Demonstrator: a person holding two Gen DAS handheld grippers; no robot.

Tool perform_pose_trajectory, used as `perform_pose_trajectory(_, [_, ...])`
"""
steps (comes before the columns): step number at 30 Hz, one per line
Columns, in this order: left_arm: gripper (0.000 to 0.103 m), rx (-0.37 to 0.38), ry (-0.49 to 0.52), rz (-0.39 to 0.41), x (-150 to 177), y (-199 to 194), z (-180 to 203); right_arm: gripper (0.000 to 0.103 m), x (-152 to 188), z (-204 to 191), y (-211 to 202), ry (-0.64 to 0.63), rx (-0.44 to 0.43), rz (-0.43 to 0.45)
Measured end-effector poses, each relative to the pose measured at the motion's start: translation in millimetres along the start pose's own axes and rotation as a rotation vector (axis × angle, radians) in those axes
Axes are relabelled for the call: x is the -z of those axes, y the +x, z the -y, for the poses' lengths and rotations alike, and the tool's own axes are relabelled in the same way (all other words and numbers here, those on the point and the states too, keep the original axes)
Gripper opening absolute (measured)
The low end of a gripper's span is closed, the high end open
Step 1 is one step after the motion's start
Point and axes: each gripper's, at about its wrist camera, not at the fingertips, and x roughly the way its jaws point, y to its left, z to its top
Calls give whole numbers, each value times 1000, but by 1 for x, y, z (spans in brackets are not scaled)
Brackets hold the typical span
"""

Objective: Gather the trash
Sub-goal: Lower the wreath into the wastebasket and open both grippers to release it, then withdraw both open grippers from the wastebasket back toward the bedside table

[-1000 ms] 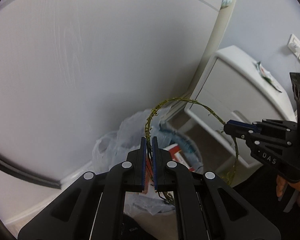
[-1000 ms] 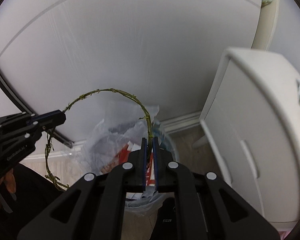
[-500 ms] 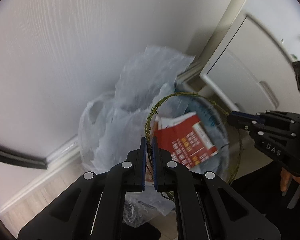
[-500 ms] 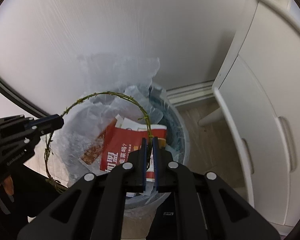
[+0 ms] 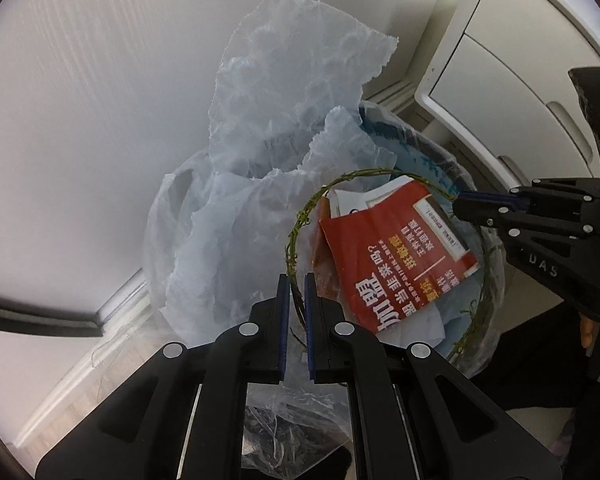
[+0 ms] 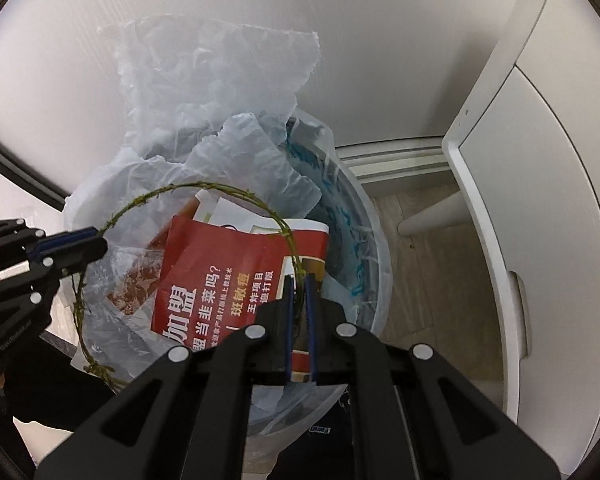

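Red leaflet [image 6: 220, 280] hides the bin's [image 6: 374, 240] bottom.

Your left gripper [image 5: 294, 280] and right gripper [image 6: 299, 282] each pinch one side of the vine ring [image 6: 140, 200], which hangs directly above the trash bin [image 6: 376, 240]. In the left wrist view your right gripper sits to the right, over the bin's right rim. In the right wrist view your left gripper sits to the left, over the bin's left edge. The bin liner [image 5: 284, 112] sticks up at the bin's far side, against the wall [image 6: 220, 0] behind. A flyer [image 6: 228, 276] lies inside the bin, below the ring. The cabinet [image 6: 540, 200] stands right of the bin, its leg [image 6: 428, 216] on the floor [image 6: 428, 280] just beside the bin.
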Motion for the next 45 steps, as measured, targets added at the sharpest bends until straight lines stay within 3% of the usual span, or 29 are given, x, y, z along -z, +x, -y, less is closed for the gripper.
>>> perform_pose_trajectory(3, [7,-2,-5,-5,0,1,0,8,1,1,1,-5,20,1])
perform_pose_trajectory(6, [21,-23,-3,-11,1,4,1,8,2,-5,-1,-33,50,20])
perform_pose_trajectory(8, [36,-38,-6,-9,2,5,0,9,3,-6,-4,-51,77,36])
perform_pose_trajectory(10, [44,-47,-11,3,2,2,-2,33,4,-5,-7,-45,89,46])
perform_pose_trajectory(11, [48,-49,-13,12,1,0,-2,61,4,-4,-10,-38,88,55])
perform_pose_trajectory(12, [51,-51,-16,17,1,0,-2,78,4,-1,-12,-27,88,71])
perform_pose_trajectory(14, [61,-60,-18,25,0,-2,-2,88,3,1,-16,-22,104,82])
perform_pose_trajectory(15, [65,-62,-19,28,0,-3,-2,89,3,3,-17,-19,113,88])
perform_pose_trajectory(17, [83,-73,-17,37,-1,-6,0,91,3,5,-20,-13,121,92])
perform_pose_trajectory(20, [97,-86,-13,53,-1,-10,1,96,5,7,-28,-12,144,112])
perform_pose_trajectory(31, [97,-120,37,107,-3,-34,11,96,7,4,-65,-13,130,195])
perform_pose_trajectory(45, [97,-79,-70,246,-2,-105,3,96,18,-1,-127,74,94,308])
